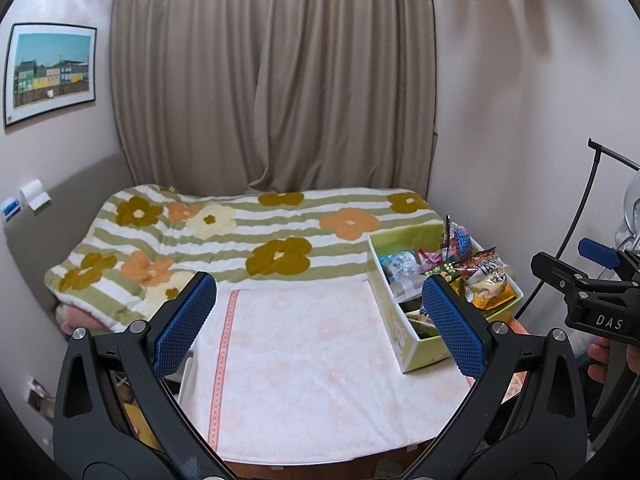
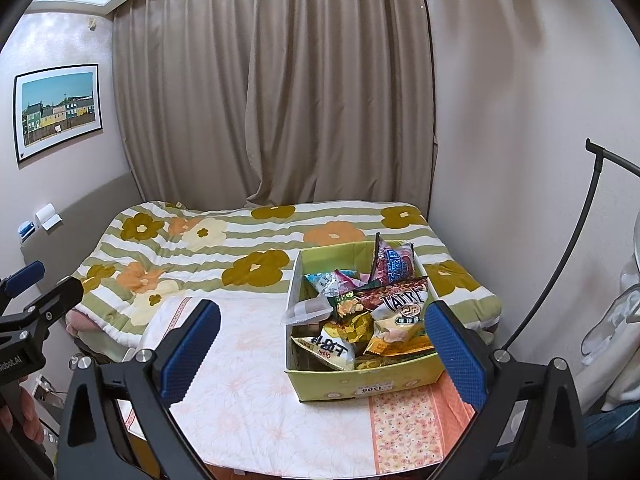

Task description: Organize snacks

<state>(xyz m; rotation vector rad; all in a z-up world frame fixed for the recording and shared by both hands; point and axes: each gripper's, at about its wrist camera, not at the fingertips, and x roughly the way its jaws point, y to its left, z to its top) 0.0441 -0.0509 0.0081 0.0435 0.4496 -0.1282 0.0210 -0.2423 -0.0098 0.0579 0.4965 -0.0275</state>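
**Observer:** Where do the snacks sit right now?

**Operator:** All the ones I can see are in the green cardboard box point(image 2: 362, 384), right of centre in my right wrist view and at the right edge of the left one. Crinkly foil and plastic snack bags point(image 2: 380, 312) are heaped in it at odd angles, some poking above the rim. I see none on the cloth.

**Observer:** And your grippers?

**Operator:** Both are spread wide and hold nothing. The left gripper point(image 1: 320, 320) hangs over the bare pale cloth; the right gripper point(image 2: 324, 356) frames the box's near left corner. The blue pads point(image 2: 188, 352) are ribbed rubber.

**Observer:** Which step is this?

**Operator:** I can't settle it. Bags lying jumbled in a box fit a pile waiting to be sorted out onto the table point(image 1: 304, 380), and equally a box just filled from it. I'd judge only that both hands are between grasps.

**Observer:** Handling notes?

**Operator:** The bags are puffy, slick and overlapping, so any pinch should take a flat sealed edge, or a neighbour may drag along. The box is light card with thin upright walls; it may slide on the soft floral tablecloth.
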